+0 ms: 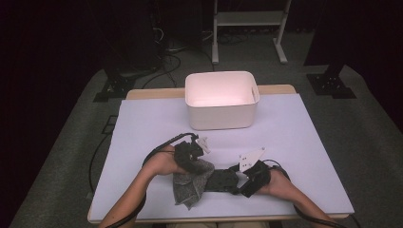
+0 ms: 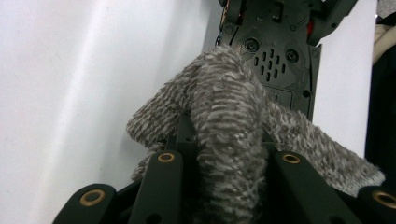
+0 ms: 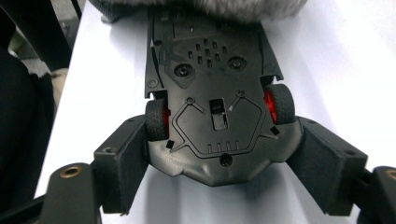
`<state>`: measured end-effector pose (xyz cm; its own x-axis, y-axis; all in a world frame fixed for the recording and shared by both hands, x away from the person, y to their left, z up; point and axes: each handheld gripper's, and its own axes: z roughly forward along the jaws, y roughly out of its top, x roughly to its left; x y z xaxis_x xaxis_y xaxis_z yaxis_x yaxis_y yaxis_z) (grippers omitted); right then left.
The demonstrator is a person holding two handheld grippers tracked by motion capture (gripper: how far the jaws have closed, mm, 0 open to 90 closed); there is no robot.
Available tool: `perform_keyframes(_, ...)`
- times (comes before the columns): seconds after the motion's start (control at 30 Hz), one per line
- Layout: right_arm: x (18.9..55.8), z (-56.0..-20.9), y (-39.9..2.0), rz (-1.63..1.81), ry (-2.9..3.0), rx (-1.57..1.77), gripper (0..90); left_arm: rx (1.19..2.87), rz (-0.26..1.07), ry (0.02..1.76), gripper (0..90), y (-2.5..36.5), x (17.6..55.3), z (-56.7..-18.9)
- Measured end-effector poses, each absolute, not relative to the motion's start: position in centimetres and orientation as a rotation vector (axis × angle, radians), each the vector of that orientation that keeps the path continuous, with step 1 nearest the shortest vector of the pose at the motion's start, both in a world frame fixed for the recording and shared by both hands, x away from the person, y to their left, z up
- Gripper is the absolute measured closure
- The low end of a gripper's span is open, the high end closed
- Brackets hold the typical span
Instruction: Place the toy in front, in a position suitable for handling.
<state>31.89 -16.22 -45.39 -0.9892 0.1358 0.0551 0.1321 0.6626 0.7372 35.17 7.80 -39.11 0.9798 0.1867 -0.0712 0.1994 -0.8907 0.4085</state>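
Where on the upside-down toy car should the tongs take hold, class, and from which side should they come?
Grip the toy car across its width at one end, beside the red-hubbed wheels, coming in along its length. It lies underside up on the white table, so its narrow flanks suit the pads. The right tongs hold it so.

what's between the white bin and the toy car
Bare white table. In the high view nothing lies on the stretch from the bin to the upturned car; the left gripper and its grey cloth sit just left of it.
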Motion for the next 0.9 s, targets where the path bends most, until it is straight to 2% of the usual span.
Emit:
perform_keyframes(0.37,33.0,-44.8,-16.4,1.351,2.944,0.391,18.8,2.698,-0.062,0.255,72.6,7.7,35.0,-39.1)
perform_keyframes(0.9,35.5,-44.1,-15.4,1.425,2.978,0.502,22.5,2.713,-0.063,0.218,72.6,7.3,35.1,-39.0)
